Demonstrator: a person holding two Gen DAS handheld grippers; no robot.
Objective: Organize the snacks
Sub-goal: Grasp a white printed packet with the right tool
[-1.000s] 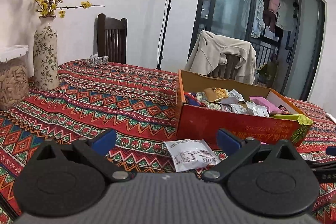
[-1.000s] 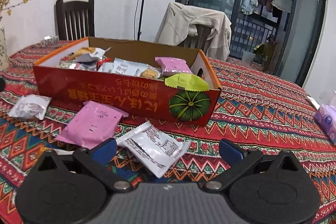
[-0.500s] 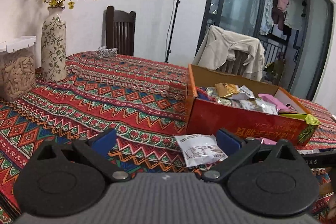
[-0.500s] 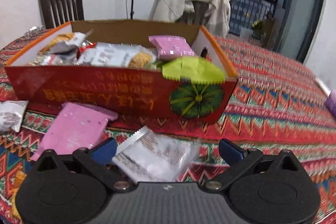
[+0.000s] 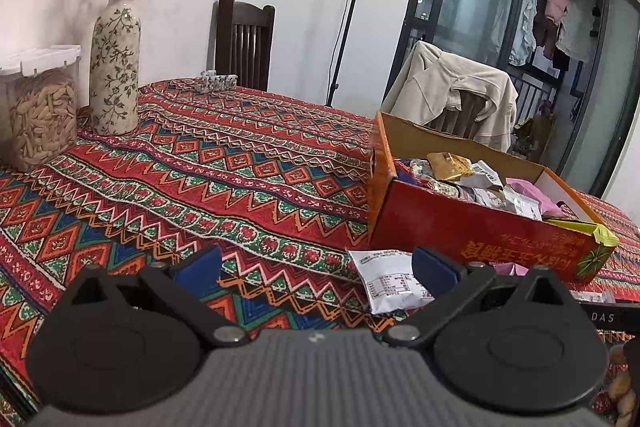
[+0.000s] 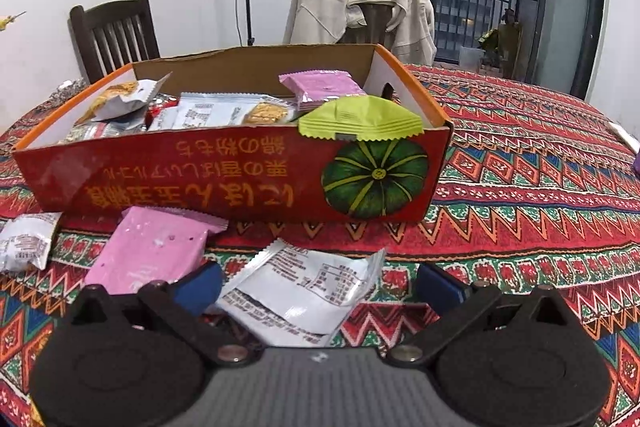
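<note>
Both grippers wide open, holding nothing.
The right gripper (image 6: 318, 281) sits over the white packet (image 6: 304, 297); the thin, slippery wrapper could slide away, or the pink packet (image 6: 148, 253) might get pinched too.

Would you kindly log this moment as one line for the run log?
stage: reaching | right gripper: open over white packet | left gripper: open, empty | red box: holds snacks | pink packet: on tablecloth

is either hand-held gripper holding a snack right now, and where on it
Nothing is held. The right hand-held gripper is open around the white packet on the table; the left is open too.
</note>
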